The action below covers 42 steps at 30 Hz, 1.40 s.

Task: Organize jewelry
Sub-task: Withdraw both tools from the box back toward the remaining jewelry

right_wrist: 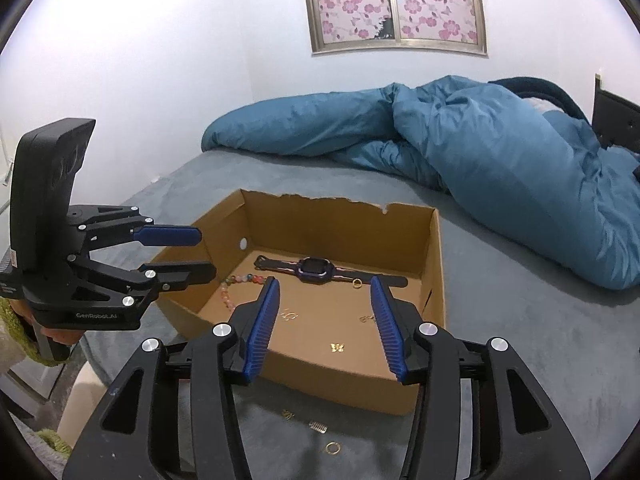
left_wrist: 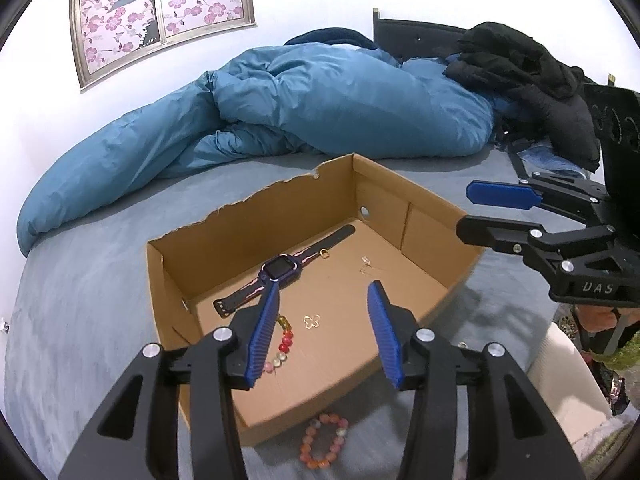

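An open cardboard box sits on the grey-blue bed. Inside lie a purple smartwatch, a bead bracelet, a gold ring, a gold butterfly piece and other small gold pieces. Outside the box, a pink-orange bead bracelet lies by its near corner, and a gold ring and two small clips lie on the bed. My left gripper is open and empty over the box. My right gripper is open and empty.
A rumpled blue duvet lies behind the box. Black clothes are piled at the headboard. A white wall with a flower-patterned window stands behind the bed. A white object is off the bed's edge.
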{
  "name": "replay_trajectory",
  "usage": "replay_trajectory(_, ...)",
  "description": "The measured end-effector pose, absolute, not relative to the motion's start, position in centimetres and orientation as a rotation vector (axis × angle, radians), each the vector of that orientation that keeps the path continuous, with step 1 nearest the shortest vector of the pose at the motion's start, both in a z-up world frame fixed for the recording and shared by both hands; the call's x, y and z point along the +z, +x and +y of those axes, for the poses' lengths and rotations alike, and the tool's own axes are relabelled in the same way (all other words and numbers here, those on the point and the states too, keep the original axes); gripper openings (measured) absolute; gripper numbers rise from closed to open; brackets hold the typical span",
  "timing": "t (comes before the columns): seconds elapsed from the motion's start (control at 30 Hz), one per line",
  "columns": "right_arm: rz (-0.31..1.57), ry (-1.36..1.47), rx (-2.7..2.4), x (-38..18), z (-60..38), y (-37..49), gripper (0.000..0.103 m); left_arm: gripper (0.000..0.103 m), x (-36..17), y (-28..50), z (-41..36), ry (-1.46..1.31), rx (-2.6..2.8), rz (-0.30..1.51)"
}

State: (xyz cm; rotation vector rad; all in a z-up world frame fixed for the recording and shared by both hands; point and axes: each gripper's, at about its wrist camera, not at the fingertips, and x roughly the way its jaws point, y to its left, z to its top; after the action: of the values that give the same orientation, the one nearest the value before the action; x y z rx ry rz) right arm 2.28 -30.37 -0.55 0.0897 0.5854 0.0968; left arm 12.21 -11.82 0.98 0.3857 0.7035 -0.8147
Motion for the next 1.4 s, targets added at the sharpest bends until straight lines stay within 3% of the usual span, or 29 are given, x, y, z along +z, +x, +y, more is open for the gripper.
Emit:
replay_trajectory(0.8, 0.609, 0.058, 0.163, -1.8, -28.3, -2.4, 0.048, 0.049, -1.0, 6.4, -10.3, 0.37, -0.871, 0.781)
replay_trajectory(1.4, 0.782, 0.012, 0.148, -6.7, -30.1, -4.0, 0.048, 0.049, -5.2, 4.2, -11.6, 0.476, -0.913, 0.786)
